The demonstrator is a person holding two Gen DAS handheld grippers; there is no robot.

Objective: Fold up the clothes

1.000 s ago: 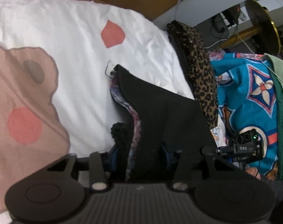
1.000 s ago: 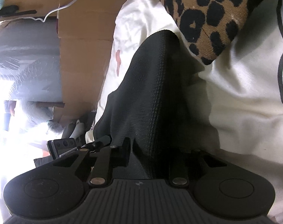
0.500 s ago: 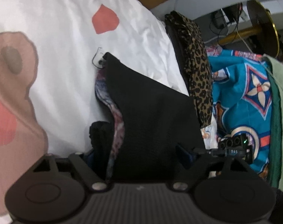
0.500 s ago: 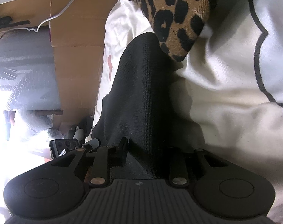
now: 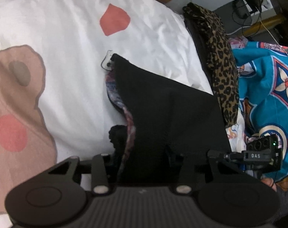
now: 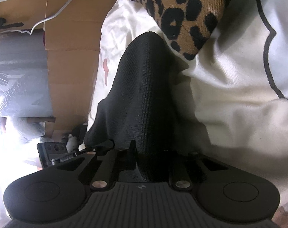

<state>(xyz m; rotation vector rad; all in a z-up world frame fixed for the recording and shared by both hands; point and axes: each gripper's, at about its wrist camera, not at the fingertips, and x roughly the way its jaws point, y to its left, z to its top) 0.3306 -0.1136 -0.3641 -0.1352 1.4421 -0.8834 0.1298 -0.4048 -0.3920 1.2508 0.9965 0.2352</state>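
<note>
1. Black garment [image 5: 168, 114] – lying on the white bear-print sheet [image 5: 67, 60], its far corner near the red patch, its right edge against the leopard-print cloth [image 5: 220, 60]; a patterned lining [image 5: 128, 121] peeking out along the left edge.
2. Handling, as a judgement: soft, light, limp knit – no stiffness to hold a shape, likely to sag and bunch when lifted. Not fragile, not slippery, though the layers could slide apart.
3. Best hold, probably: near edge or corners, both layers pinched together, one grip per side for an even fold.
4. Left gripper [image 5: 142, 163] – about half open and closing, the near hem of the black cloth and lining between the fingers; pads hidden under fabric, so firm contact cannot be told.
5. Right gripper [image 6: 144, 157] – nearly closed and closing further, pinching a raised ridge of the black garment [image 6: 144, 87], cloth tented up from the jaws toward the leopard-print cloth [image 6: 174, 9].
6. Blue patterned fabric [image 5: 267, 87] at far right in the left view – apart from the garment, untouched.
</note>
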